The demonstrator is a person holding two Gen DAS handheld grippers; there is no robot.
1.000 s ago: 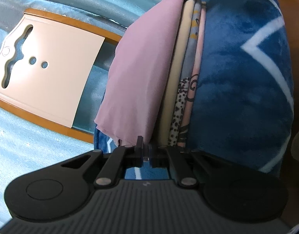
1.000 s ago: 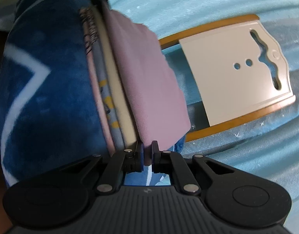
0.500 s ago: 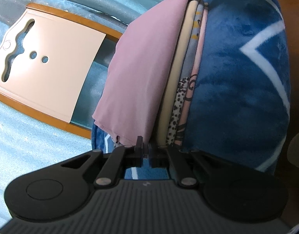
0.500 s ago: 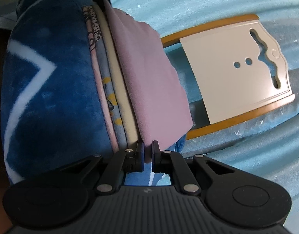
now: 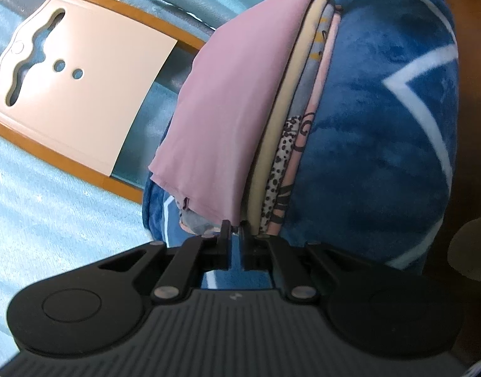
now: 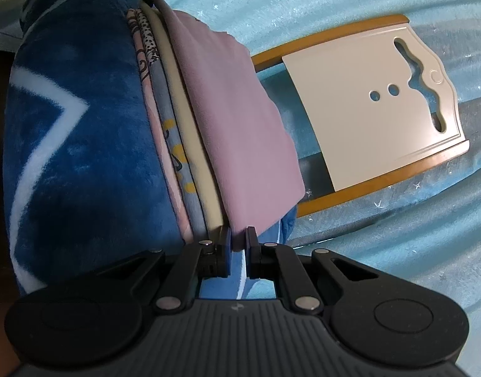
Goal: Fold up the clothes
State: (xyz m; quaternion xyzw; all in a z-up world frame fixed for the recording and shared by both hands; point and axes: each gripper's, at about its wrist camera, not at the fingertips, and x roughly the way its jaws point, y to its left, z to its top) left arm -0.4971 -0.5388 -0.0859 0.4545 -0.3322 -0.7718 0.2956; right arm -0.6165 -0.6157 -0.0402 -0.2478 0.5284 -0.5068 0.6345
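From the left wrist, the left hand-held gripper (image 5: 235, 226) is pinching the pink cloth (image 5: 227, 116), which is lying atop a folded stack on a blue blanket (image 5: 375, 132). From the right wrist, the right hand-held gripper (image 6: 238, 235) is clamping the same cloth's opposite edge, beside a cream board (image 6: 366, 106).

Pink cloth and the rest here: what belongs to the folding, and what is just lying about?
In the job:
pink cloth
left hand-held gripper, shut on it
right hand-held gripper, shut on it
stack of folded clothes

Lying about:
white board
blue blanket
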